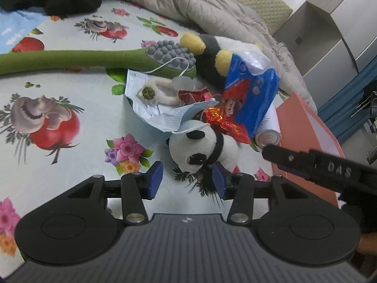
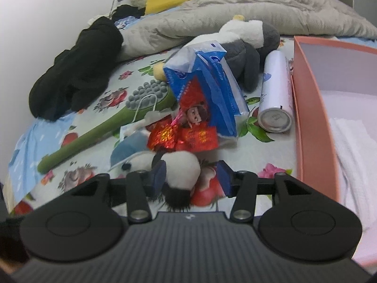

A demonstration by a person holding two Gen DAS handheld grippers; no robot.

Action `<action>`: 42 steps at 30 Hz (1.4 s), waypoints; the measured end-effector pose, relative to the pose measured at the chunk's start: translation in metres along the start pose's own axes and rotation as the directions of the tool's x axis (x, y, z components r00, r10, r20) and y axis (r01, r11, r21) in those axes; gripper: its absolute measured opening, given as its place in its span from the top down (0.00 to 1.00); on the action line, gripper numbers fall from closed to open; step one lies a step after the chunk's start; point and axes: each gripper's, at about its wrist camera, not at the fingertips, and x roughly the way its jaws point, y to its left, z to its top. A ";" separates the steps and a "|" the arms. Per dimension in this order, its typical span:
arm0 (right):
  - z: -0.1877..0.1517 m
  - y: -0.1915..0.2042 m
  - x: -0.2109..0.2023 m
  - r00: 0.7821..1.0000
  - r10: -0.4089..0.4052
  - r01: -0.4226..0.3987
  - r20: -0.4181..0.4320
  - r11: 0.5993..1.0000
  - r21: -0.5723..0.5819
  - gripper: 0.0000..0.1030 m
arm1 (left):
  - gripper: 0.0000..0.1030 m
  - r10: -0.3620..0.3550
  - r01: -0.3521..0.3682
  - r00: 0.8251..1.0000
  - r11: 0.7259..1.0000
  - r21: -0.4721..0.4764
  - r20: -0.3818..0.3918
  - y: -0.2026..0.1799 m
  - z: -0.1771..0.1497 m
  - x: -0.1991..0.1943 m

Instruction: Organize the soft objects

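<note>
A small panda plush (image 1: 202,152) lies on the flowered sheet at the near edge of a pile of things. My left gripper (image 1: 187,180) is open, with the panda just ahead between its blue pads. My right gripper (image 2: 192,176) is open too, and the panda (image 2: 181,167) sits between its pads, closer to the left one. The right gripper's finger shows in the left wrist view (image 1: 306,162). A grey, white and yellow plush (image 1: 212,54) lies behind the pile and also shows in the right wrist view (image 2: 249,44).
The pile holds a blue tissue pack (image 2: 207,85), red packets (image 2: 183,136), a blue face mask (image 2: 132,146), a green massage stick (image 2: 106,127) and a white spray can (image 2: 275,94). A pink box (image 2: 311,108) with a white cloth stands right. Black clothing (image 2: 75,70) and a grey quilt (image 2: 212,11) lie behind.
</note>
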 end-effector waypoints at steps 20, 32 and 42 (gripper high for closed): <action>0.020 -0.027 0.071 0.997 0.035 -0.021 -0.070 0.981 0.192 0.72 | 0.52 -0.034 0.034 0.998 0.999 -0.001 -0.053 0.001 0.007 0.052; 0.024 -0.019 0.037 1.000 -0.001 0.004 -0.020 0.988 0.152 0.96 | 0.61 -0.022 0.022 0.999 1.000 -0.002 -0.042 -0.004 -0.001 0.026; 0.001 0.003 -0.013 1.000 -0.019 0.019 -0.004 0.996 0.086 0.96 | 0.62 -0.017 0.017 0.999 1.000 0.006 -0.046 -0.008 -0.028 -0.022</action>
